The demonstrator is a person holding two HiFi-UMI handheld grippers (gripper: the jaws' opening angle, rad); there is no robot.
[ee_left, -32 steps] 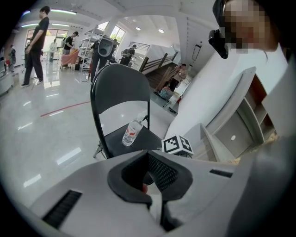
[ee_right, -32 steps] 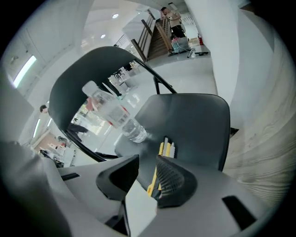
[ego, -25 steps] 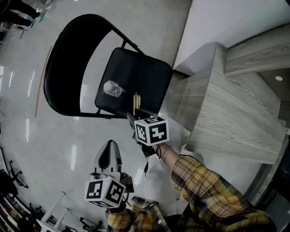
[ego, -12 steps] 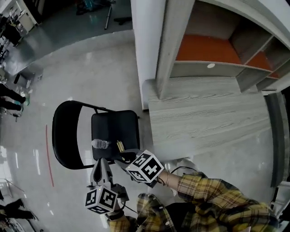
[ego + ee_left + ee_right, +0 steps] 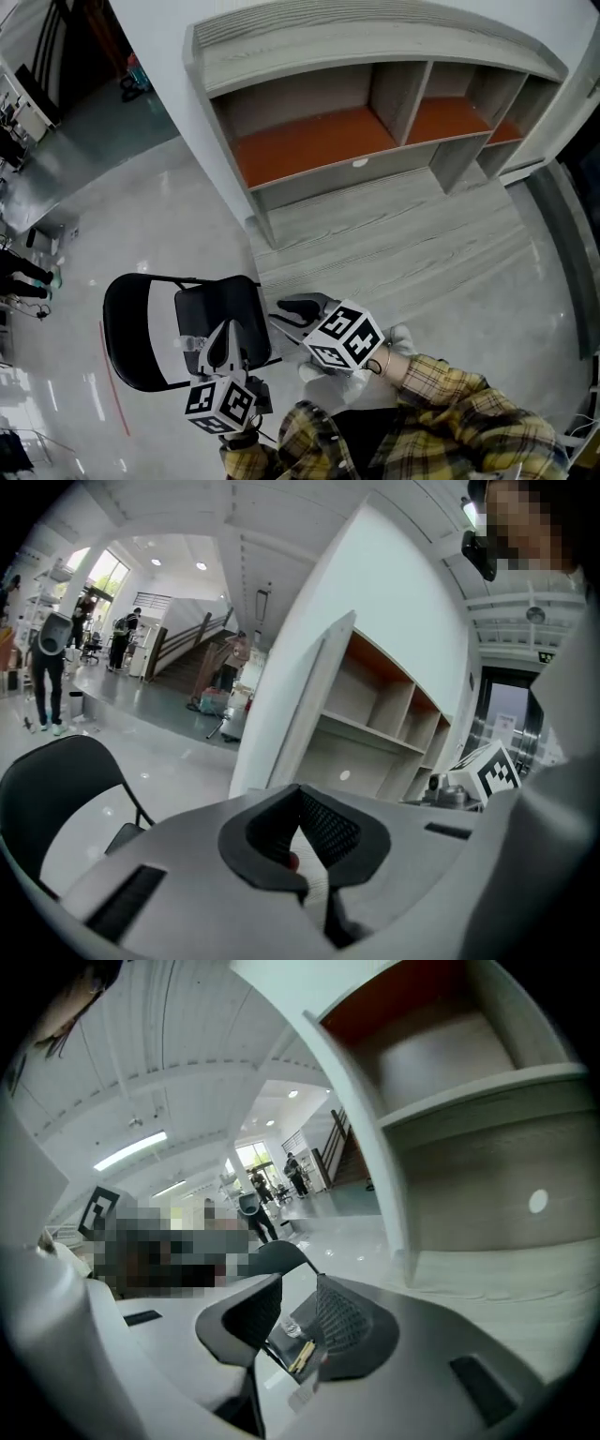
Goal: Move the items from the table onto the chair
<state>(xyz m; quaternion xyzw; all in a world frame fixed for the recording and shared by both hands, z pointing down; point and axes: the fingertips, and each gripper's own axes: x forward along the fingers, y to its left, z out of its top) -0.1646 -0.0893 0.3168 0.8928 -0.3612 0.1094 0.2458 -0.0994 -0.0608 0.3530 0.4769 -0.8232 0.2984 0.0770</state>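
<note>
Okay, left gripper was pressed together and empty; right gripper was spread, holding nothing. A clear plastic bottle and thin yellow sticks lay on the black folding chair, at eight o'clock from the grey wood-grain table.

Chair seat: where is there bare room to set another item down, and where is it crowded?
Bare: the far half of the chair seat, toward the table. Crowded: its near edge, where the bottle and pencils lie.
</note>
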